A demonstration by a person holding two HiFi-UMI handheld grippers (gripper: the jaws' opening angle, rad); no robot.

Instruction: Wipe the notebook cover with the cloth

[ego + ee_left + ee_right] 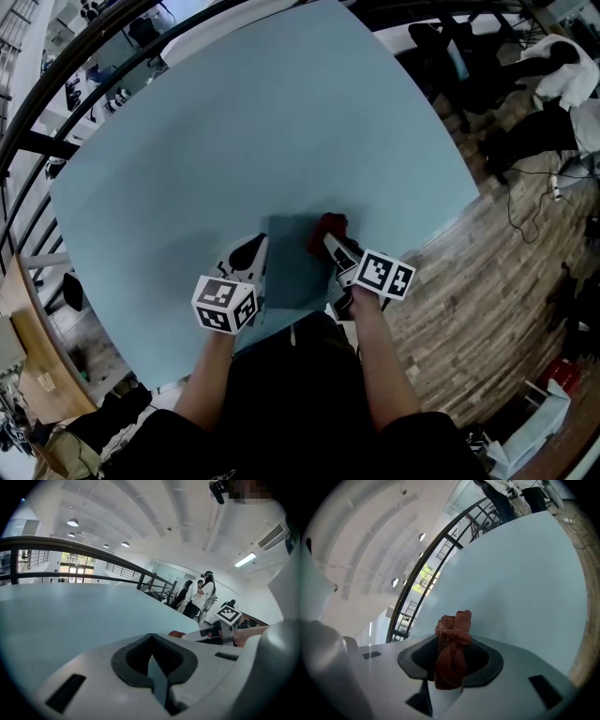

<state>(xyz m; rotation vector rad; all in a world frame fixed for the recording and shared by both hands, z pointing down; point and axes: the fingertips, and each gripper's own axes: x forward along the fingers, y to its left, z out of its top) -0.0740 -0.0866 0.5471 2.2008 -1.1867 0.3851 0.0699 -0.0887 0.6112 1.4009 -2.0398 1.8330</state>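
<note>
right claw pinching cloth at notebook right edge | left claw pressed together at left edge

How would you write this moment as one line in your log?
right gripper: shut on cloth | cloth: at far right corner of notebook | left gripper: shut, at notebook's left edge

A dark blue-grey notebook lies flat on the pale blue table, close to its near edge, with its left edge nipped between the jaws of the left gripper. A rust-red cloth, bunched into a knotted wad, rests at the notebook's far right corner. The right gripper clamps it, and its crumpled tip pokes out past the jaws.
</note>
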